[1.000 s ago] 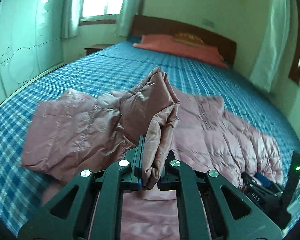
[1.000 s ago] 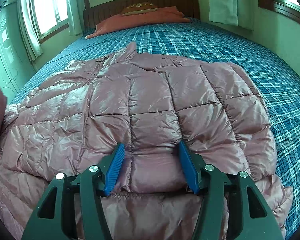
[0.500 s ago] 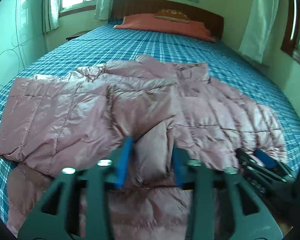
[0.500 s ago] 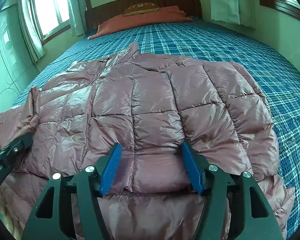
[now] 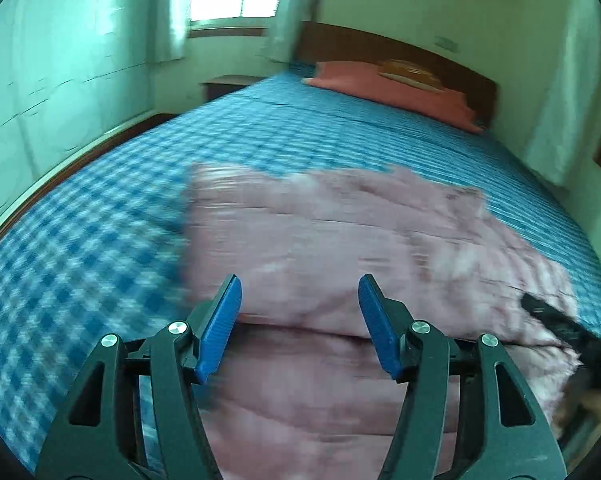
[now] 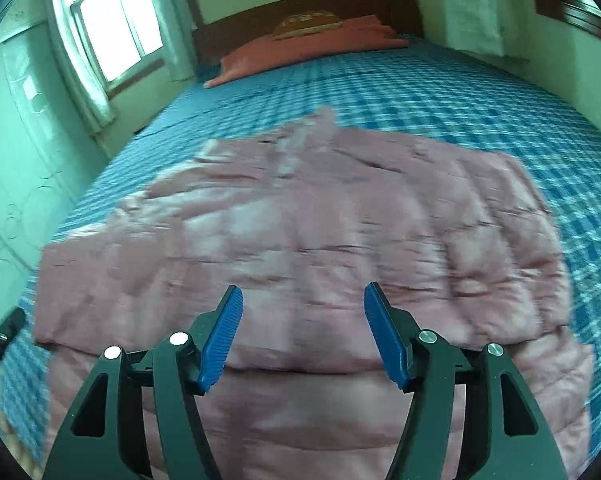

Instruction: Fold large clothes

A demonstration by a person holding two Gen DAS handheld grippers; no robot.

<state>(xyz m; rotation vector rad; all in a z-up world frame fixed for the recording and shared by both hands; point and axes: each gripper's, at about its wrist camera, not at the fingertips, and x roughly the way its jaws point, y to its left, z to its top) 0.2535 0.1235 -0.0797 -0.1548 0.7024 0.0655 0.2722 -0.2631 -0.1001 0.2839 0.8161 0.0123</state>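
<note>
A pink quilted down jacket [image 5: 340,248] lies spread on the bed, with its sleeves folded in over the body; it also shows in the right wrist view [image 6: 300,240]. My left gripper [image 5: 298,320] is open and empty, just above the jacket's near part. My right gripper [image 6: 302,332] is open and empty, also just above the jacket's near edge. Part of the right gripper [image 5: 560,324] shows at the right of the left wrist view. Both views are blurred by motion.
The jacket lies on a bed with a blue checked sheet [image 6: 460,92]. Orange pillows [image 6: 308,48] rest against a dark wooden headboard [image 6: 300,8]. A window with curtains [image 6: 112,40] is on the left wall, and a nightstand [image 5: 224,84] stands beside the bed.
My left gripper let go of the jacket sleeve, which now lies folded on the body, and opened wide. Both grippers pulled back and are moving; the views are blurred.
</note>
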